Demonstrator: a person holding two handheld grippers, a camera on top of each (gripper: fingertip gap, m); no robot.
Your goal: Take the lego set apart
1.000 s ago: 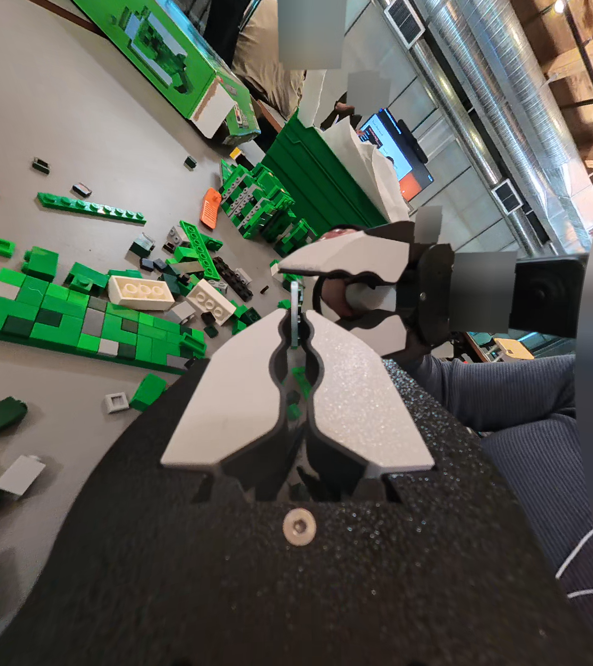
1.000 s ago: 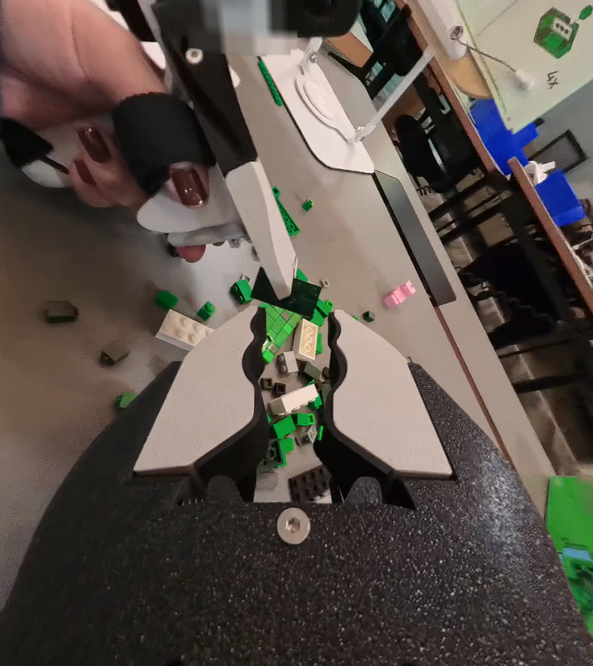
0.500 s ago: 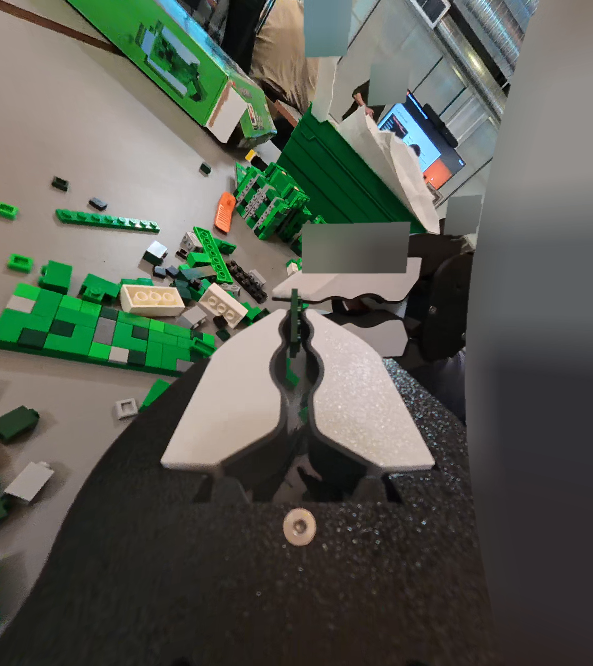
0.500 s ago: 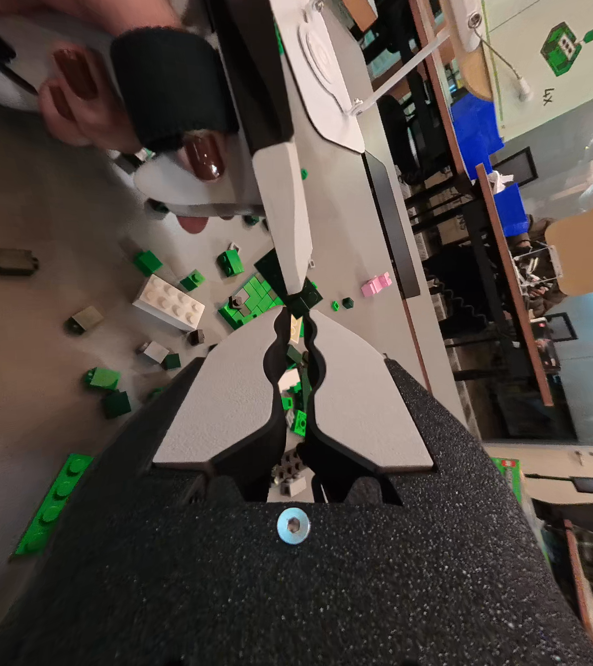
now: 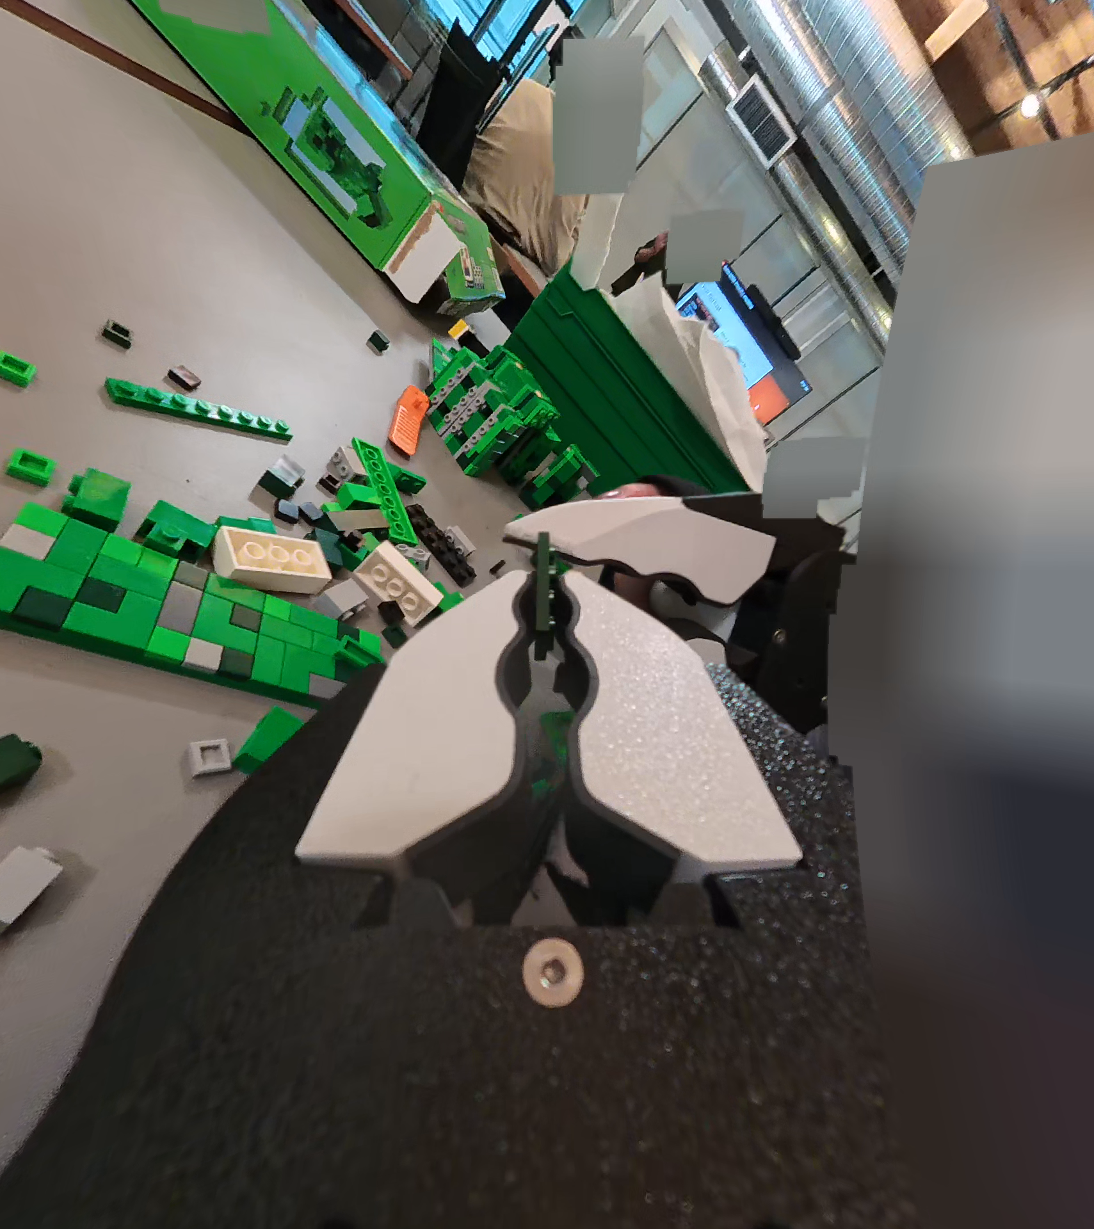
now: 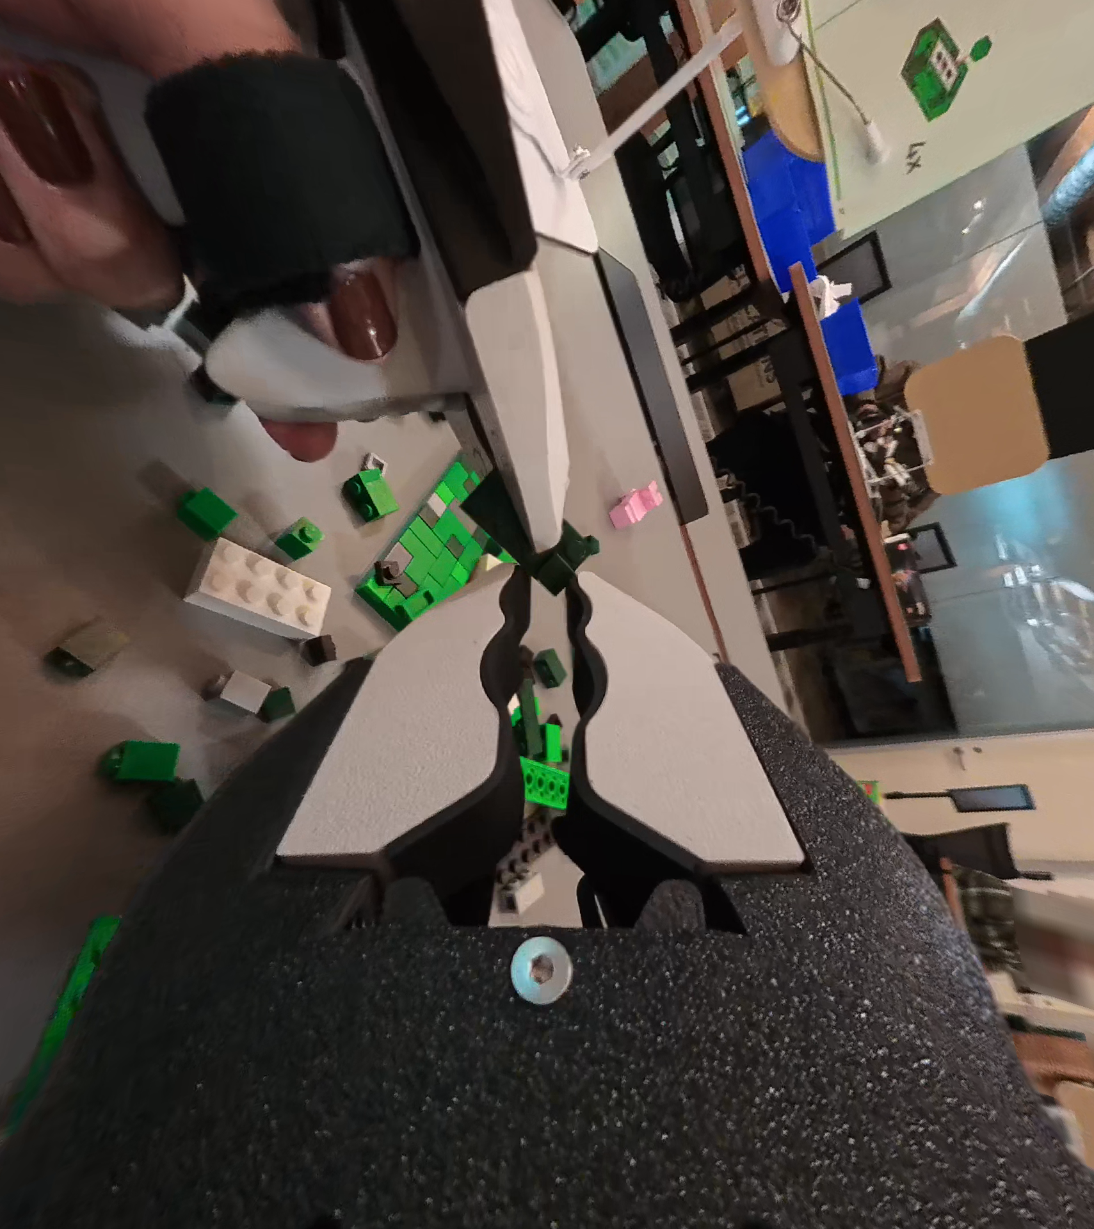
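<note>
My left gripper (image 5: 543, 585) is shut on a thin dark green lego plate (image 5: 543, 598), held edge-on above the table. In the right wrist view the left gripper comes in from the top, with the plate (image 6: 494, 509) sticking out beside its finger (image 6: 531, 399). My right gripper (image 6: 547, 582) is shut on a small dark green piece (image 6: 560, 562) at the plate's end. In the left wrist view the right gripper's white finger (image 5: 637, 545) meets the plate tip from the right. A hand holds each gripper.
On the grey table lie a green tiled panel (image 5: 151, 618), white bricks (image 5: 271, 558), a long green plate (image 5: 198, 409), an orange piece (image 5: 410, 419), a partly built green block (image 5: 497, 419) and several loose bricks. A green box (image 5: 344, 153) and green bin (image 5: 617, 406) stand behind. A pink piece (image 6: 635, 505) lies apart. The partly built green block (image 5: 497, 419) is about equally far from each gripper, around 20 cm.
My right gripper has moved up to the plate and closed from wide open onto the small dark green piece. My left gripper has stayed shut on the plate.
</note>
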